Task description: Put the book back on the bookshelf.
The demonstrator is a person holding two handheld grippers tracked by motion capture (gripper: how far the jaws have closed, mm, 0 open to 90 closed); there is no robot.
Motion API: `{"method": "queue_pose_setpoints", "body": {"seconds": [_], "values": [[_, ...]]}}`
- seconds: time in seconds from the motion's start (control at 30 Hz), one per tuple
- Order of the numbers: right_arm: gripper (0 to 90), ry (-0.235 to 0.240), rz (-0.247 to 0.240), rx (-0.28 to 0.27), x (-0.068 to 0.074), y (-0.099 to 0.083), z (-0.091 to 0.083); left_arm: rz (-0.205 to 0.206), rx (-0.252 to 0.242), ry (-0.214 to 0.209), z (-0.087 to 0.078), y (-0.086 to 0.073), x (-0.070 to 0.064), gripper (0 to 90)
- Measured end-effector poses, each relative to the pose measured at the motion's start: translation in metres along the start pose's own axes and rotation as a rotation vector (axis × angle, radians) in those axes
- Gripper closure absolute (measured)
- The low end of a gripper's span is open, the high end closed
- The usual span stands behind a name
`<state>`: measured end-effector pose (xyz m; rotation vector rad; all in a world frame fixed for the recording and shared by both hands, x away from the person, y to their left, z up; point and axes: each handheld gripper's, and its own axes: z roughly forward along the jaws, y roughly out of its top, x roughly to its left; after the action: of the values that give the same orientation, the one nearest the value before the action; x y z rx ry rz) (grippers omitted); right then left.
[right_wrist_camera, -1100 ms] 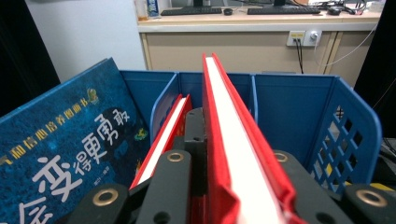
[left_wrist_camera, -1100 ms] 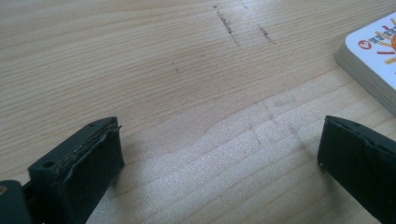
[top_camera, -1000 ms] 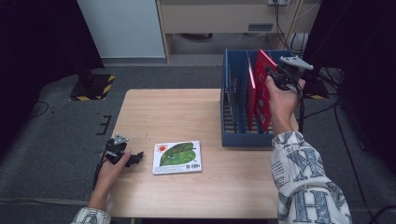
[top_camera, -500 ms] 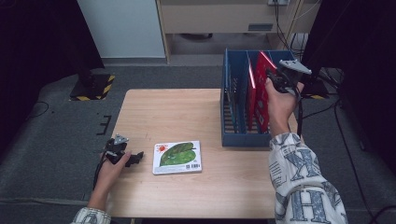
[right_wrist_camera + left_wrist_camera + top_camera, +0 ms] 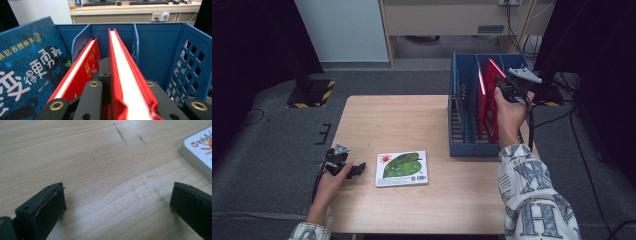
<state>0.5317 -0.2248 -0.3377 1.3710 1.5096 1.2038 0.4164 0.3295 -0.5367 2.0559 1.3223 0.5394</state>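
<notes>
The right gripper (image 5: 512, 89) is raised over the far right part of the blue plastic book rack (image 5: 474, 150), its jaws closed on the top edge of a thin red hardcover book (image 5: 492, 75) that stands tilted in the rack. In the right gripper view the red hardcover book (image 5: 122, 82) runs straight away from the camera between the two black jaws, its white page edge facing up, and the jaws press against both covers. Just to its left a second red book (image 5: 85, 67) leans in the neighbouring slot of the blue plastic book rack (image 5: 160, 47), and a dark blue picture book (image 5: 27, 65) with white characters on its cover stands at the left of that view. The person's right hand (image 5: 508, 112) grips the tool from below, with a patterned sleeve trailing toward the near edge of the light wooden table (image 5: 402, 120). The left gripper (image 5: 346, 167) rests low at the near left of the table, held in the left hand (image 5: 331, 182); its jaws stand wide apart and hold nothing, with bare wood (image 5: 105, 182) between them. Just to its right lies a flat white picture book with a green leaf on its cover (image 5: 402, 169), and a corner of it (image 5: 200, 152) shows beside the jaws in the left gripper view, near them but apart.
</notes>
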Motion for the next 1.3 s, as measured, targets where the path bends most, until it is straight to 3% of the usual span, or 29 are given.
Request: {"method": "queue_pose_setpoints", "body": {"seconds": [0.8,1.3], "values": [[78.7,0.005,-0.006,0.02,0.0,-0.018,0.009,0.0,-0.003,-0.005,0.001,0.001,-0.001,0.0],[78.5,0.003,-0.021,0.037,0.003,-0.021,0.005,-0.001,-0.003,-0.005,0.001,0.001,-0.001,0.0]]}}
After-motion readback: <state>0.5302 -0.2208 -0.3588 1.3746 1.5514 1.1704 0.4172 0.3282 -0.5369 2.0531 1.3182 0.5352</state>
